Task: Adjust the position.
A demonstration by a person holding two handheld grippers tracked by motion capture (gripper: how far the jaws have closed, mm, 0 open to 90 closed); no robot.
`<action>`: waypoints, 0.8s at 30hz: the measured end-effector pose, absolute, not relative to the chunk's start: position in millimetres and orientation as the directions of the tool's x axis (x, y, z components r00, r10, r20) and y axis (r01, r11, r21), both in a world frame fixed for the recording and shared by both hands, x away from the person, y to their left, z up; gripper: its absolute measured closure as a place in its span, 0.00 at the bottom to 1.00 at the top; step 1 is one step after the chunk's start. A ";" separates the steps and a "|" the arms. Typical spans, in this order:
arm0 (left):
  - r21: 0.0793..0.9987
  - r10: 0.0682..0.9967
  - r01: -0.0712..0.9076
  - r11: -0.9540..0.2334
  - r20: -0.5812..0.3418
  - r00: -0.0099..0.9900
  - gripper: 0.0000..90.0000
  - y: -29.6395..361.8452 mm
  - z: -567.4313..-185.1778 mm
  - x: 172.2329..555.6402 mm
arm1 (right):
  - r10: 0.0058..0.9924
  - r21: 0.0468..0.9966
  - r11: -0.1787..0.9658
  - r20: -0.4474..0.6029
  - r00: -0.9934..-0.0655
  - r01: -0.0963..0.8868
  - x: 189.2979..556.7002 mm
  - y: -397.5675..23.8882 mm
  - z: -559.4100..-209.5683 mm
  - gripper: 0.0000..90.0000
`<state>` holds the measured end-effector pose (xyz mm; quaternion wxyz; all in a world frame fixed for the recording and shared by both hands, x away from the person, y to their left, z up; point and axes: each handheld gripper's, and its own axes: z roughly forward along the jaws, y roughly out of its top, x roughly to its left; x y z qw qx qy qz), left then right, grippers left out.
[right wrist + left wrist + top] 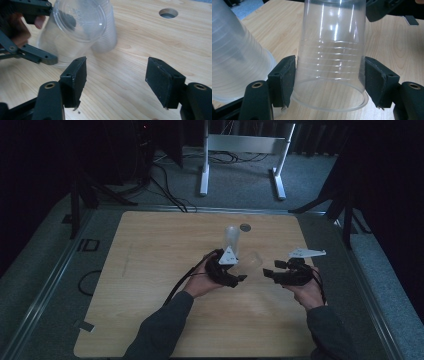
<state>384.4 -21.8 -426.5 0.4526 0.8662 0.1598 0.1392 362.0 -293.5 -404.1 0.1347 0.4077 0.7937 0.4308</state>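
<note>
Your left claw (328,82) grips a clear cup (332,55).
Your right claw (116,82) stands apart, open and empty, just right of it, above the table (150,270).

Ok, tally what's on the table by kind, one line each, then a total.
Stack of clear cups, standing: 1 (how many nested cannot be told)
Single clear cup, held sideways in the left claw: 1
Claws, counting the right claw: 2
Total: 4
</note>
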 end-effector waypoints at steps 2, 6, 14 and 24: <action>0.823 0.393 0.147 -0.549 0.099 0.914 0.34 -21.4 -426.6 384.4 | 0.762 0.789 0.316 0.121 -0.637 0.528 362.2 -293.1 -402.8 0.38; 0.819 0.387 0.152 -0.554 0.092 0.918 0.34 -20.0 -426.9 384.6 | 0.756 0.773 0.366 0.077 -0.649 0.518 362.4 -292.4 -400.2 0.41; 0.815 0.364 0.156 -0.558 0.071 0.929 0.35 -16.3 -423.7 385.1 | 0.727 0.736 0.461 0.007 -0.686 0.495 362.7 -290.9 -396.6 0.44; 0.801 0.326 0.141 -0.582 0.071 0.943 0.35 -15.0 -419.0 382.0 | 0.674 0.697 0.555 -0.058 -0.736 0.454 363.5 -285.5 -388.7 0.45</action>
